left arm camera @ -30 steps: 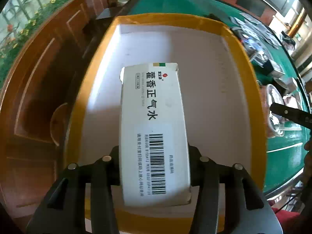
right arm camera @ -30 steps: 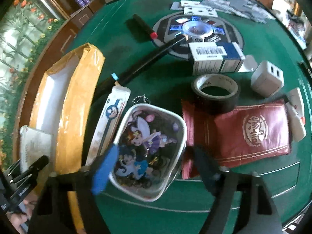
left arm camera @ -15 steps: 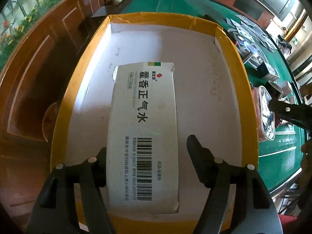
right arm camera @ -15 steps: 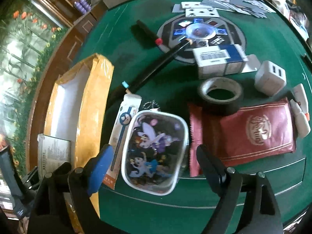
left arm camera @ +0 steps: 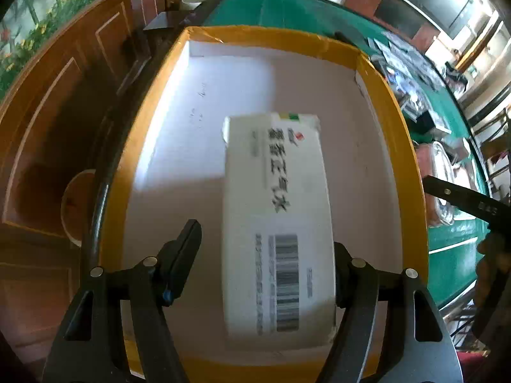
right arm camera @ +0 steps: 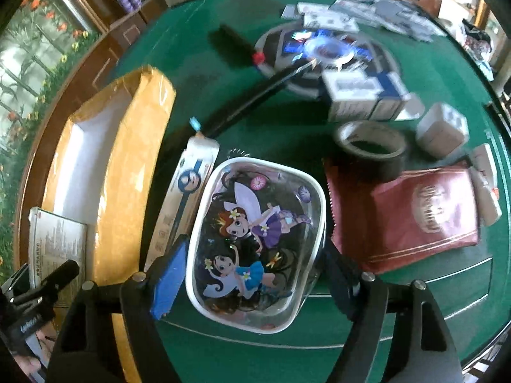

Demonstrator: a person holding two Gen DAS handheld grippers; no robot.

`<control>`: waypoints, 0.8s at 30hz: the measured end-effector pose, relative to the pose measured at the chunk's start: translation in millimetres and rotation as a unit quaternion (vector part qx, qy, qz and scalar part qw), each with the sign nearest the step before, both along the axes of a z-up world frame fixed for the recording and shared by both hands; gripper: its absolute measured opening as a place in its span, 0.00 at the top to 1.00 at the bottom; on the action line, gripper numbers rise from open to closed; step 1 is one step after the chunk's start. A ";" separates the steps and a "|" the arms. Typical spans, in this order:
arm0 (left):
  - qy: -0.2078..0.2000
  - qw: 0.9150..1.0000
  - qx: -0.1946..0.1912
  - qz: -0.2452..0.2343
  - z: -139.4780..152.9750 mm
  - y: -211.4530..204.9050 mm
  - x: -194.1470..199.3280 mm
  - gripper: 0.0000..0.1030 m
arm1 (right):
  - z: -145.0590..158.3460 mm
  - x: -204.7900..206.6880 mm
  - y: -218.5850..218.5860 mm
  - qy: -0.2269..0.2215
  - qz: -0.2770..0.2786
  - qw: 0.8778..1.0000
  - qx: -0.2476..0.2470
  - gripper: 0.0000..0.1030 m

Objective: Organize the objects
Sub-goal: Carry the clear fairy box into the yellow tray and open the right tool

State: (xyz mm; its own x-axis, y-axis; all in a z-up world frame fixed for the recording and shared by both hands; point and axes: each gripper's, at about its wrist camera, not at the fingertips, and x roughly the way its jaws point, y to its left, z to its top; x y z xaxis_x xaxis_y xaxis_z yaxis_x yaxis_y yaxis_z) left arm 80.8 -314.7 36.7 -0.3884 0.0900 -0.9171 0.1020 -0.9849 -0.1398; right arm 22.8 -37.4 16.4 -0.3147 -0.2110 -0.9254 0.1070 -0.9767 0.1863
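Left gripper (left arm camera: 265, 265): jaws apart, nothing gripped. The white medicine carton (left arm camera: 278, 220) lies flat on the floor of the yellow-rimmed cardboard box (left arm camera: 412, 166); its near end sits between the fingers, close against the right one and clear of the left.

Right gripper (right arm camera: 252, 281): jaws closing, straddling the clear cartoon-print pouch (right arm camera: 255, 242) on the green felt table (right arm camera: 287, 134). Whether the pads touch it cannot be told.

Beyond the pouch: a toothbrush package (right arm camera: 185, 201), a dark red pouch (right arm camera: 412, 217) and a tape roll (right arm camera: 370, 146).
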 end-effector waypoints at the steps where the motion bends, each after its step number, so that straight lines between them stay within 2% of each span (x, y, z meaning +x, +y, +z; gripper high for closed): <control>1: 0.002 1.000 0.002 0.001 0.1 -2.6 -1.5 0.35 | 4.5 0.7 2.4 0.007 -0.003 1.000 -0.004 0.24; 2: 0.002 1.000 0.006 0.001 -0.1 -5.1 -4.0 0.38 | 10.6 0.7 5.3 0.015 -0.007 1.000 -0.009 0.24; 4: -0.004 1.000 0.010 0.006 -1.4 -10.6 -12.1 0.52 | 21.8 -1.0 6.4 0.029 -0.013 0.999 -0.019 0.24; 7: -0.001 1.000 0.018 0.009 0.4 -17.1 -26.9 0.60 | 44.0 -9.2 -0.6 0.054 -0.014 0.998 -0.041 0.24; 14: 0.015 1.000 0.024 0.013 8.5 -36.5 -60.0 0.60 | 77.5 -18.3 -47.5 0.091 0.030 0.992 -0.087 0.24; 18: 0.025 0.999 0.027 0.018 14.1 -48.3 -85.5 0.60 | 83.7 -28.8 -78.5 0.095 0.060 0.986 -0.120 0.24; 21: 0.032 0.999 0.027 0.021 17.8 -55.9 -105.1 0.60 | 76.6 -43.5 -99.7 0.070 0.083 0.977 -0.182 0.24; 23: 0.032 0.999 0.032 0.026 18.0 -58.9 -117.1 0.60 | 62.6 -58.2 -113.9 0.035 0.095 0.966 -0.236 0.24; 24: 0.032 0.999 0.034 0.027 17.6 -59.8 -121.8 0.60 | 56.5 -63.6 -119.9 0.025 0.098 0.964 -0.245 0.24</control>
